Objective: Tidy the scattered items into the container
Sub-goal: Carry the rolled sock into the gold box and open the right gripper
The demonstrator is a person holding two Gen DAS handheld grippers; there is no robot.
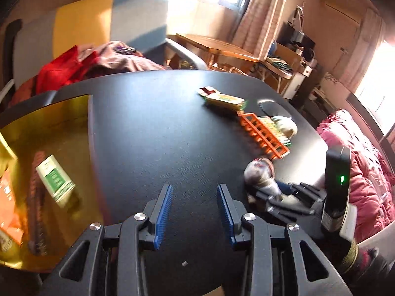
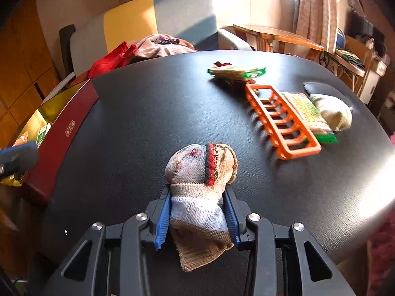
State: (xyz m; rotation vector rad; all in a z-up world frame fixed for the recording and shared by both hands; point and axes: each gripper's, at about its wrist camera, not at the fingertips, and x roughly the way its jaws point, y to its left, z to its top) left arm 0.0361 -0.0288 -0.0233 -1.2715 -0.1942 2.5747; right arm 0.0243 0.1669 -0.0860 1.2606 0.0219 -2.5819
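My right gripper (image 2: 197,192) is shut on a rolled beige and grey sock (image 2: 200,172) with a red and green band, held over the black table (image 2: 148,113). The left wrist view shows that sock (image 1: 259,175) in the right gripper (image 1: 276,197). My left gripper (image 1: 194,192) is open and empty, just right of the gold-lined red box (image 1: 61,128). The box (image 2: 61,128) holds a green and white packet (image 1: 55,177), an orange packet (image 1: 7,197) and a brown stick (image 1: 37,197).
On the far right of the table lie an orange plastic rack (image 2: 281,120), two green-edged snack packets (image 2: 237,72) (image 2: 308,113), a cream sock ball (image 2: 333,113) and a dark flat item (image 2: 318,88). A sofa with clothes (image 2: 153,44) stands behind the table.
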